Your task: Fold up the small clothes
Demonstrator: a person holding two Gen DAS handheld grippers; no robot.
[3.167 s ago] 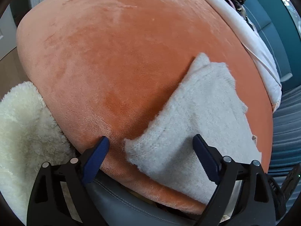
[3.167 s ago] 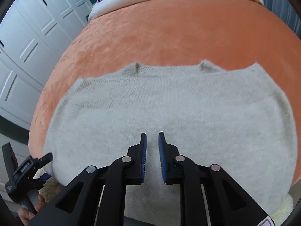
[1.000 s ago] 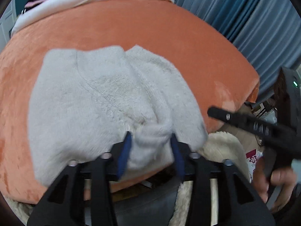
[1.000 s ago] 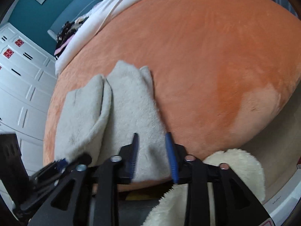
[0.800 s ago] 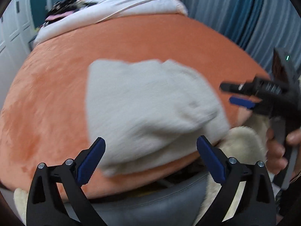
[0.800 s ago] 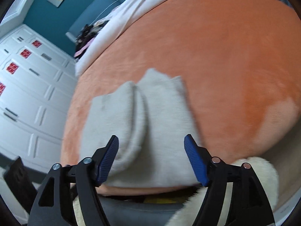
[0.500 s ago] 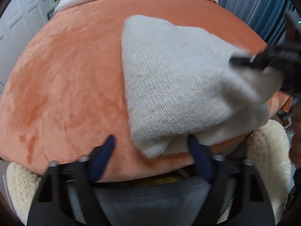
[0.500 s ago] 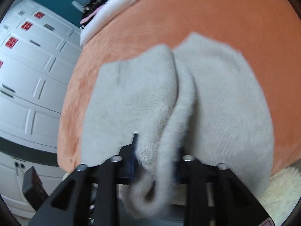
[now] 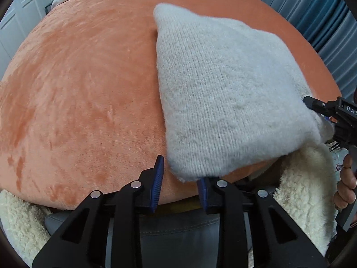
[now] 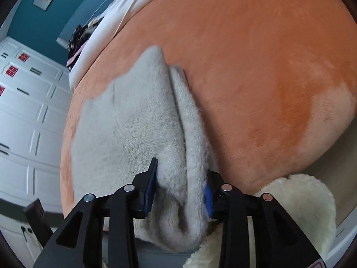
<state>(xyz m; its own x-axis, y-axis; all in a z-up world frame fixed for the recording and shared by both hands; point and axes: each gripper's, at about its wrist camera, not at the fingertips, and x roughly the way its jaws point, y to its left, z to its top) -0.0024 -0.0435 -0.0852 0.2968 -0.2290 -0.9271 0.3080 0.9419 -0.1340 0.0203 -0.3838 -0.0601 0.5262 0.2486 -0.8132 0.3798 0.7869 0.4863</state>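
A pale grey knitted sweater point(image 9: 223, 89) lies folded on an orange plush surface point(image 9: 78, 89). In the left wrist view its near left corner hangs between the jaws of my left gripper point(image 9: 181, 172). Those jaws are closing, and a gap still shows beside the left pad point(image 9: 157, 181). My right gripper point(image 10: 181, 169) has a thick bunch of the sweater point(image 10: 133, 122) between its pads, which touch it on both sides while the jaws are opening. The left wrist view shows the right gripper point(image 9: 316, 105) at the sweater's right corner, with a hand point(image 9: 347, 178) below it.
A cream fleecy throw point(image 9: 308, 189) hangs off the near edge of the orange surface point(image 10: 256, 55). White bedding point(image 10: 107, 17) and dark patterned clothes lie along the far edge. White cabinets point(image 10: 26, 111) stand to the left and blue curtains point(image 9: 323, 22) to the right.
The left gripper let go of the sweater, opened wide, came to its near left corner and is narrowing there. The right gripper took a bunch of the sweater's edge between its pads.
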